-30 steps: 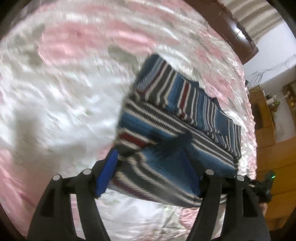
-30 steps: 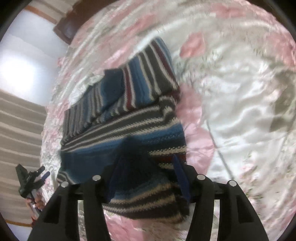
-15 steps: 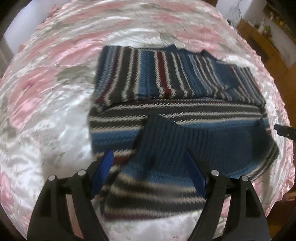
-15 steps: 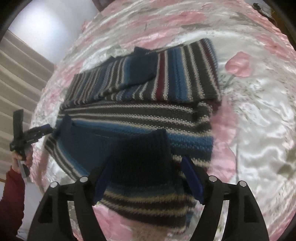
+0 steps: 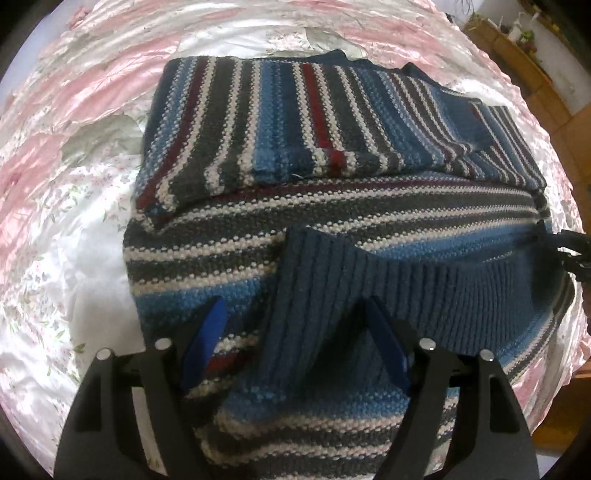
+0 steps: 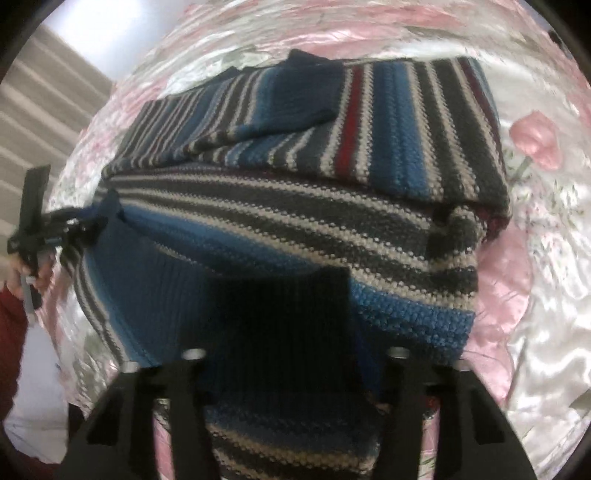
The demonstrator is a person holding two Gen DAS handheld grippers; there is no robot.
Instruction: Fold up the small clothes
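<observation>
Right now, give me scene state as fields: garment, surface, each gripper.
garment: striped knit sweater, partly folded, sleeves laid across the far part, ribbed hem lifted toward the cameras
surface: pink floral satin bedspread
left gripper: holds one corner of the ribbed hem
right gripper: holds the other hem corner, pads hidden by fabric

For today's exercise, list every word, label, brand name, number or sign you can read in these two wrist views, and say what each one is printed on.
None: no readable text appears in either view.
The striped sweater shows only knit stripes, with no tag or label visible.
The floral bedspread has a flower pattern, no lettering.
The left gripper and right gripper carry no visible markings.
Items on the wooden shelf are too small to read.
</observation>
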